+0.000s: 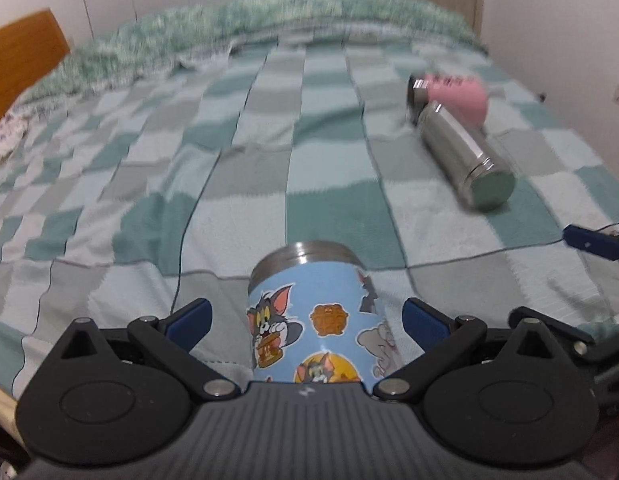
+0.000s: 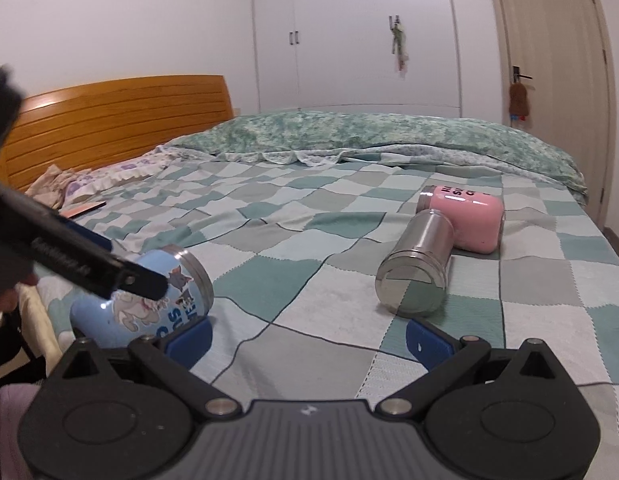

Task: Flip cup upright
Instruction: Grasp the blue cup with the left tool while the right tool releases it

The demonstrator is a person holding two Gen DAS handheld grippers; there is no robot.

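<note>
Cup, blue with cartoon stickers, lies on its side near the bed's front edge, steel rim pointing away toward the checked blanket. Left tool straddles it, blue pads spread on both sides with gaps visible, not yet pinching. Right tool hovers over the blanket, pads spread, holding nothing; from its view the left tool's arm crosses above the cup.

Two other cups lie well apart to the right: steel tumbler and pink cup, touching each other.

Risks, judged:
- Round body on soft bedding; a one-sided pad contact probably rolls it sideways out of the tool.
- Grip looks low toward the base, so rim end may droop or slip when tilted up.
- Blanket is wrinkled and soft; the cup set upright may topple.
- Cup sits close to the bed edge; a nudge could send it off.
</note>
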